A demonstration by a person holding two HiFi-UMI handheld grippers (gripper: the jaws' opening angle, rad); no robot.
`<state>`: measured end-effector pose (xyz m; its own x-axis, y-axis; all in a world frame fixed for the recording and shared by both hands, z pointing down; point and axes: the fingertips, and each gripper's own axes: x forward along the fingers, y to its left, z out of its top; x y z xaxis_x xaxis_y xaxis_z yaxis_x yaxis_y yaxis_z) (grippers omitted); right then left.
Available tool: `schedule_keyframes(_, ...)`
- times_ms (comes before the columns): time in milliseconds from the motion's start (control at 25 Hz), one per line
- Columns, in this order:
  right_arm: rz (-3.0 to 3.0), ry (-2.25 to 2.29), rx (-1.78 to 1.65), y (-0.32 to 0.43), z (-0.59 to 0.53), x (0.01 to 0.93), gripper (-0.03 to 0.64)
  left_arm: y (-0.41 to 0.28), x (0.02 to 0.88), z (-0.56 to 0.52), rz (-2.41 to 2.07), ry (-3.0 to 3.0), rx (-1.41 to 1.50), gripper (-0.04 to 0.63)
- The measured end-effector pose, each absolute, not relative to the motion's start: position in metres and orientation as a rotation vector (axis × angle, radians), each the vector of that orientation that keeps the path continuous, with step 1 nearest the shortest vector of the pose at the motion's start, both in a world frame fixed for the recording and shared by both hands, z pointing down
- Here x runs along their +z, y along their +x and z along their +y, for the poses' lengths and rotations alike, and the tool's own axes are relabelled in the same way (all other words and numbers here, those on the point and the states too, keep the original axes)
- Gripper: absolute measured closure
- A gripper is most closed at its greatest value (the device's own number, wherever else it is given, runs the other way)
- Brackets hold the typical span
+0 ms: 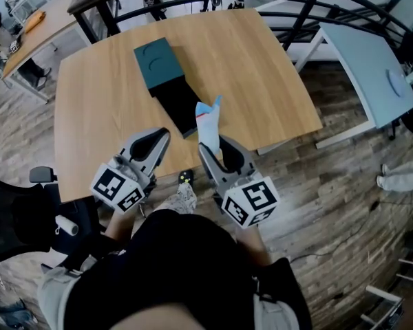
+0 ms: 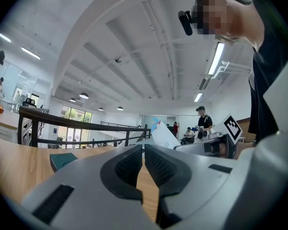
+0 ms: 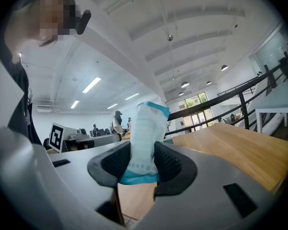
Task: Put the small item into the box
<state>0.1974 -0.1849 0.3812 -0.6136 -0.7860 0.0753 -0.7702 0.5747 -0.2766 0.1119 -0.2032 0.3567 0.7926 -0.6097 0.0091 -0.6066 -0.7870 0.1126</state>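
**Packet lifted, box unfilled**

Pickup looks done and placement remains. The right gripper (image 1: pixel 215 150) has its ribbed black fingers (image 3: pixel 169 163) clamped on the lower part of a small packet (image 1: pixel 208 124). The packet is a thin, crinkly white sachet with blue edging, and it stands upright above the near end of the box (image 1: pixel 179 106). It is not yet inside the box.

The box is a shallow, matt black rectangular tray. Its teal lid (image 1: pixel 158 63), which has a curved moulded relief, lies touching the far end. Both rest on a pale wood-grain surface (image 1: pixel 261 81).

The left gripper (image 1: pixel 158 140) hovers nearby with its fingers (image 2: pixel 127 166) nearly together and nothing between them. Lowering and releasing the packet is what I judge is left.
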Motion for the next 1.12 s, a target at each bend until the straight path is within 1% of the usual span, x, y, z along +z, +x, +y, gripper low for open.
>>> schedule_keyframes(720,2.82,-1.345,-0.481,0.163,-0.294,0.396,0.459,0.078,0.366,-0.314,-1.01,2.835,-0.032,0.571)
schedule_keyframes(1120,2.86,-1.417,-0.55,0.143,-0.344,0.423,0.459,0.057,0.384,-0.368,-0.978,2.818,-0.034,0.571)
